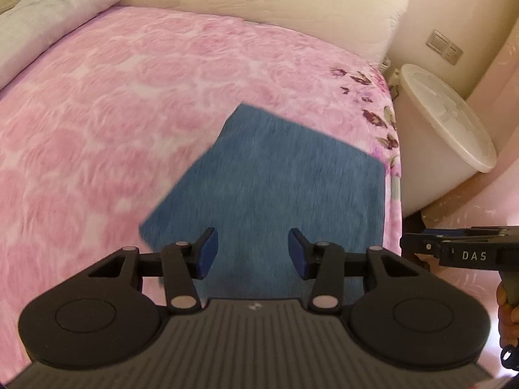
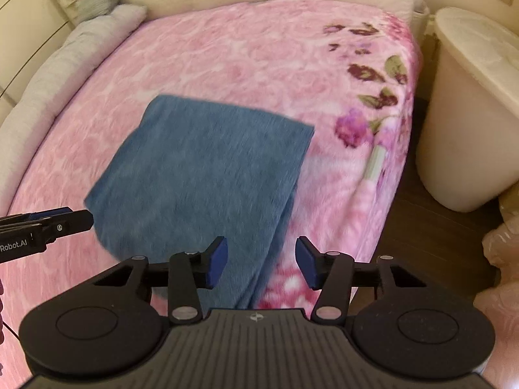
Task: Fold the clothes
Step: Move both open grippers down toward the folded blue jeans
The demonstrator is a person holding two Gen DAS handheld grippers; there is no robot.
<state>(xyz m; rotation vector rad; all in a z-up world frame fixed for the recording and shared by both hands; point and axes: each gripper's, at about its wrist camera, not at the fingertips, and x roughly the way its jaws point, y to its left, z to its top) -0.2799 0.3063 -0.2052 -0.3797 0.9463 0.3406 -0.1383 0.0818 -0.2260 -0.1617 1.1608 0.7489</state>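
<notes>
A blue garment [image 1: 275,175] lies folded into a flat rectangle on the pink floral blanket [image 1: 97,129], near the bed's right edge. My left gripper [image 1: 253,253] hangs over the garment's near end, open, with nothing between its blue pads. In the right wrist view the same garment [image 2: 207,168] fills the middle. My right gripper [image 2: 261,261] hovers above its near right edge, open and holding nothing. Each gripper shows side-on at the rim of the other's view: the right gripper [image 1: 405,243] and the left gripper [image 2: 87,220]. Both pictures are blurred.
A cream lidded bin [image 2: 470,113] stands on the dark floor beside the bed's right edge. A cream padded headboard [image 1: 259,0] runs along the far side, and a grey pillow [image 1: 48,22] lies at the far left. A person's hand [image 1: 507,308] grips the right tool's handle.
</notes>
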